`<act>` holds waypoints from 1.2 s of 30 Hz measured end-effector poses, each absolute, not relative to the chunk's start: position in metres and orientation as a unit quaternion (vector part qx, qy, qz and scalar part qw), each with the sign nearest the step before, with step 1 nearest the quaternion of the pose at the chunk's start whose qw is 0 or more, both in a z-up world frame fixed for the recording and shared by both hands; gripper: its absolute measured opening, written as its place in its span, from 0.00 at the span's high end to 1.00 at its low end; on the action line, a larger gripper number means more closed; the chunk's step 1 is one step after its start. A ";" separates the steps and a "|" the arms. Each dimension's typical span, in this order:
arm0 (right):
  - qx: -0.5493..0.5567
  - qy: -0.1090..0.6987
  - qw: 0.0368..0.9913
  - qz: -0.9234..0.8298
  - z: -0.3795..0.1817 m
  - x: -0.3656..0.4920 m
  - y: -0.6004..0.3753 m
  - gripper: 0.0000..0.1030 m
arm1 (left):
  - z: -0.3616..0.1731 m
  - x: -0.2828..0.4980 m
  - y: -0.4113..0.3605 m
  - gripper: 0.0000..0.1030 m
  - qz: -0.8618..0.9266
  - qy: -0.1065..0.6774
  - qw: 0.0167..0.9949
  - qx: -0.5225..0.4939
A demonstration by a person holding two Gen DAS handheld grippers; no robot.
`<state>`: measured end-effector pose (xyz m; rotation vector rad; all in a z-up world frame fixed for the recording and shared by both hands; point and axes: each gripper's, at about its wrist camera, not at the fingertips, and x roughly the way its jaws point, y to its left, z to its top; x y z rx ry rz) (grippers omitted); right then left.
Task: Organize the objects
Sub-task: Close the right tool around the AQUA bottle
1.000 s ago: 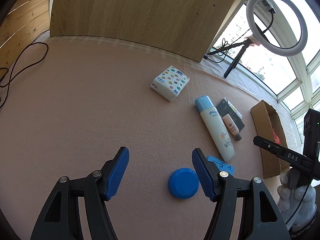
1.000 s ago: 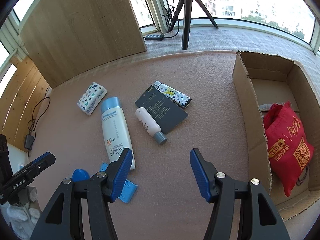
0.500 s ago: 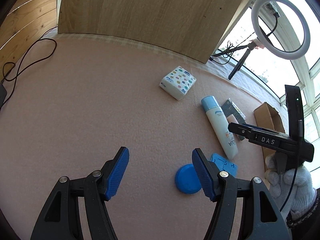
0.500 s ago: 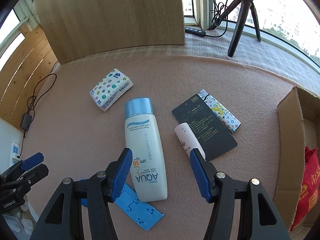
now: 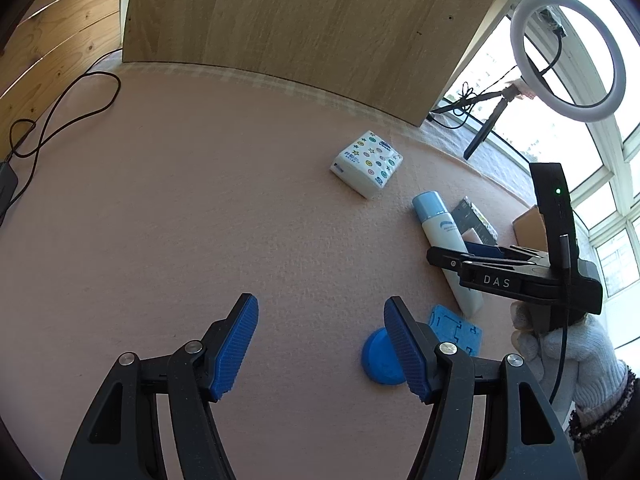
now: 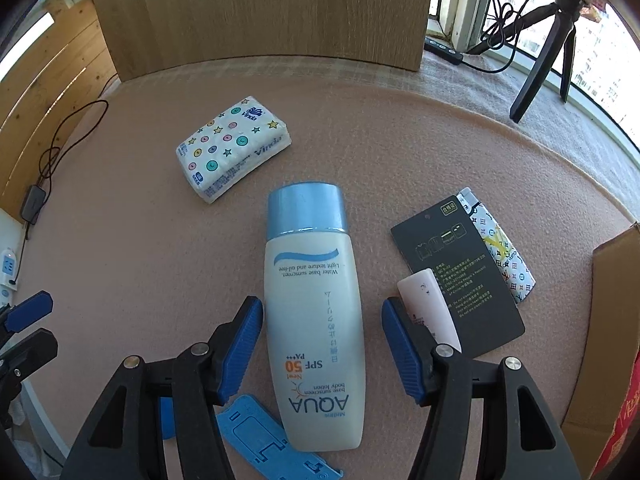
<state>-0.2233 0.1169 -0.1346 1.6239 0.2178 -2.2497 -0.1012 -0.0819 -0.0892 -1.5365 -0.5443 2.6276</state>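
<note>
1. Blue-padded right gripper (image 6: 322, 346) stood over the sunscreen bottle (image 6: 314, 312), pointing steeply down; the bottle lay flat on the pink mat (image 6: 140, 240).
2. Bottle's long axis ran away from the gripper, blue cap (image 6: 306, 210) at the far end, base toward the wrist. The jaws straddled it across its width, at about the lower half of the body.
3. Jaws stood apart, one pad on each side of the bottle; a sliver of mat showed on both flanks, so no pad pressed yet. Nothing held.
4. Left gripper (image 5: 322, 346) hovered well to the side over bare mat, jaws wide and empty; a blue round lid (image 5: 380, 360) lay just behind its right-hand pad. The right hand was plainly the nearer to the bottle.
5. Judgement: closing across the short axis should take it; the small pink tube (image 6: 430, 308) lay just beside the right-hand pad and could be nudged.
6. Cardboard box (image 6: 608, 320) stood off to the right edge, the likely destination.
</note>
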 end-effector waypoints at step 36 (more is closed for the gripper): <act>0.609 -0.020 0.143 -0.780 -0.134 -0.095 0.217 0.56 | -0.095 -0.087 0.021 0.33 0.833 -0.112 0.131 -0.526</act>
